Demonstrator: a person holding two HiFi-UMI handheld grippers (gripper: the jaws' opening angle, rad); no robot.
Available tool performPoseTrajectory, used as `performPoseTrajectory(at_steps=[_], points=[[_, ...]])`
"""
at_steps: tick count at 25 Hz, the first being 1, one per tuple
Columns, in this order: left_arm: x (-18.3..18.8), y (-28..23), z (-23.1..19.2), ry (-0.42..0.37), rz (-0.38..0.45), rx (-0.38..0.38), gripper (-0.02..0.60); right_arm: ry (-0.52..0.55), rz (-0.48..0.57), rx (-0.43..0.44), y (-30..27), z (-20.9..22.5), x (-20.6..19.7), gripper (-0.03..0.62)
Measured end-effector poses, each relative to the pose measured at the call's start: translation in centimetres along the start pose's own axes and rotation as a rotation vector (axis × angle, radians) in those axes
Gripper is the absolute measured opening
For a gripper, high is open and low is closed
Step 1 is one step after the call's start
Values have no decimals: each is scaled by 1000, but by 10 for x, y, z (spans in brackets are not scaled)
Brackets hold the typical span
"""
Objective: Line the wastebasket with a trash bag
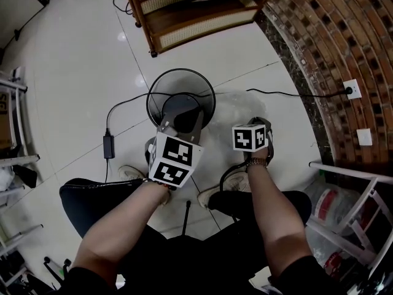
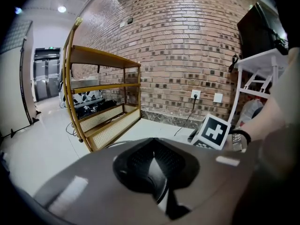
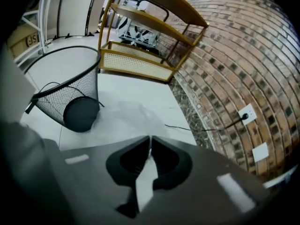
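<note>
A black mesh wastebasket (image 1: 198, 86) (image 3: 75, 97) stands upright on the pale tiled floor in front of me. A clear trash bag (image 1: 236, 106) (image 3: 129, 114) lies crumpled on the floor just right of it. My left gripper (image 1: 183, 114) (image 2: 154, 153) is shut, with its tips over the basket's near rim; the frames do not show whether it pinches the mesh. My right gripper (image 1: 264, 123) (image 3: 150, 138) is shut above the bag's near edge, and I see no film caught between its pads. Its marker cube (image 2: 215, 131) shows in the left gripper view.
A wooden rattan shelf (image 1: 190, 11) (image 3: 145, 46) stands beyond the basket. A brick wall (image 1: 331, 42) with a socket (image 1: 351, 90) and a trailing cable runs along the right. A power adapter (image 1: 108, 145) lies at the left, and a white rack (image 1: 356, 195) stands at the near right.
</note>
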State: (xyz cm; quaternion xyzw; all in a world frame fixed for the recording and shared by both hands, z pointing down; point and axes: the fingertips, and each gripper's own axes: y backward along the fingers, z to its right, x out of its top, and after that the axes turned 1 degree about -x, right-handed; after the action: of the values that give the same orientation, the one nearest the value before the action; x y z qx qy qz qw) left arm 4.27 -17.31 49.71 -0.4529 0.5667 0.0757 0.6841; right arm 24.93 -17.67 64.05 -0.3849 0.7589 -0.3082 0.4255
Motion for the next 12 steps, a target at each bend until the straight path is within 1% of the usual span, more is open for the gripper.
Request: performPoseTrajectory(at_steps=[7, 12], points=[[18, 8, 10, -11, 38, -1, 2, -16, 46, -40, 27, 41, 12, 2], [26, 12, 22, -14, 55, -18, 2, -20, 82, -50, 54, 66, 25, 2]])
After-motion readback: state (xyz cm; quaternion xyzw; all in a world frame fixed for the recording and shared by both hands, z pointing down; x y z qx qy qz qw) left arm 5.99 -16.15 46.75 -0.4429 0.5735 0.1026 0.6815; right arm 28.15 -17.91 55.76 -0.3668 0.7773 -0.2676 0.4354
